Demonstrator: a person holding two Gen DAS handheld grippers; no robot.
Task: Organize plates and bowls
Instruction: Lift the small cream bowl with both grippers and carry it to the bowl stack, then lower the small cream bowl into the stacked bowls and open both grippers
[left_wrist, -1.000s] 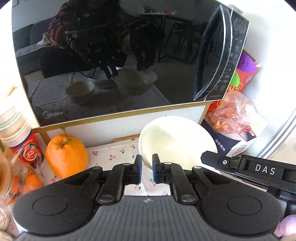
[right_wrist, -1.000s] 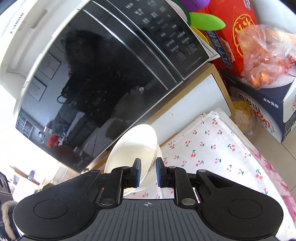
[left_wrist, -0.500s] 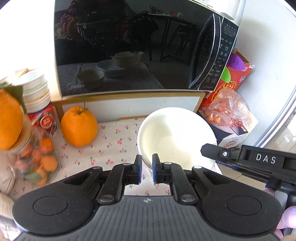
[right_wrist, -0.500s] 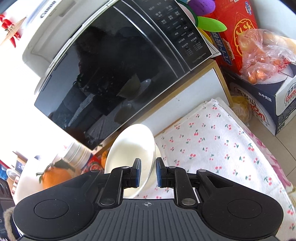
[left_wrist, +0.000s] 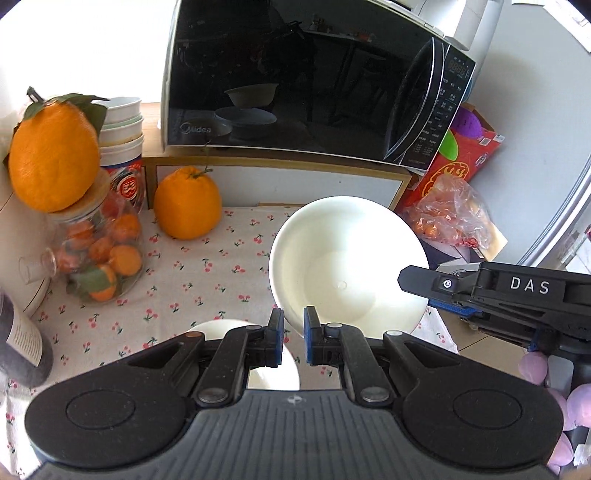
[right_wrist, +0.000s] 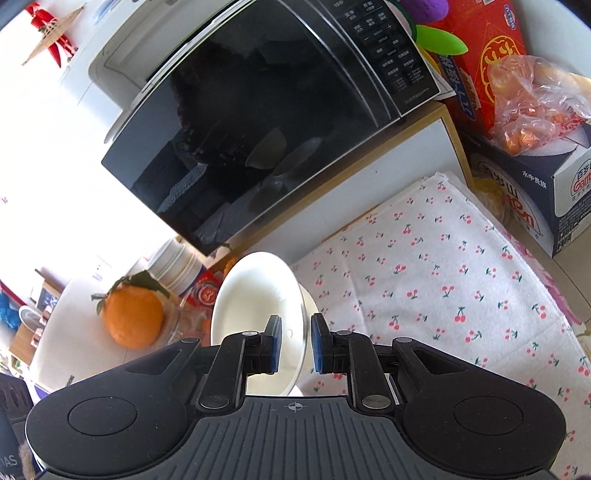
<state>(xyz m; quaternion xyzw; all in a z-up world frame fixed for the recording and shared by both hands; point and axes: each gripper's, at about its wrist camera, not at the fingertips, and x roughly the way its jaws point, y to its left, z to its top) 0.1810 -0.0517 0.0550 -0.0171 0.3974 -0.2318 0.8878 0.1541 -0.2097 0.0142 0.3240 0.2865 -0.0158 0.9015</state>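
A: Left wrist view: left gripper (left_wrist: 293, 330) is seen clenched on the near rim of the white bowl (left_wrist: 347, 264). Bowl is held tilted above the cherry-print cloth (left_wrist: 184, 280). Right gripper (left_wrist: 436, 295) is seen at the bowl's far-right rim. A second white dish (left_wrist: 221, 326), plate or bowl not determinable, is mostly hidden under the left fingers.

B: Handling?

A: Bowl is judged glazed ceramic: stiff, smooth, slippery, breakable, moderately heavy. Thin rim is the only practical hold; a two-point rim pinch is favoured.

B: Right wrist view?

A: Right gripper (right_wrist: 293, 341) is shown gripping the same bowl (right_wrist: 255, 295) edge-on, wall pinched between blue pads. Bowl is held off the cloth (right_wrist: 443, 280), in front of the microwave (right_wrist: 266, 110).

B: Surroundings?

A: Soft woven cloth, glossy black microwave door, dimpled orange (left_wrist: 186, 206), glass jar (left_wrist: 99, 254) of small fruit, crinkled plastic bag (right_wrist: 532, 107). A knock against the hard jar is judged the chip risk.
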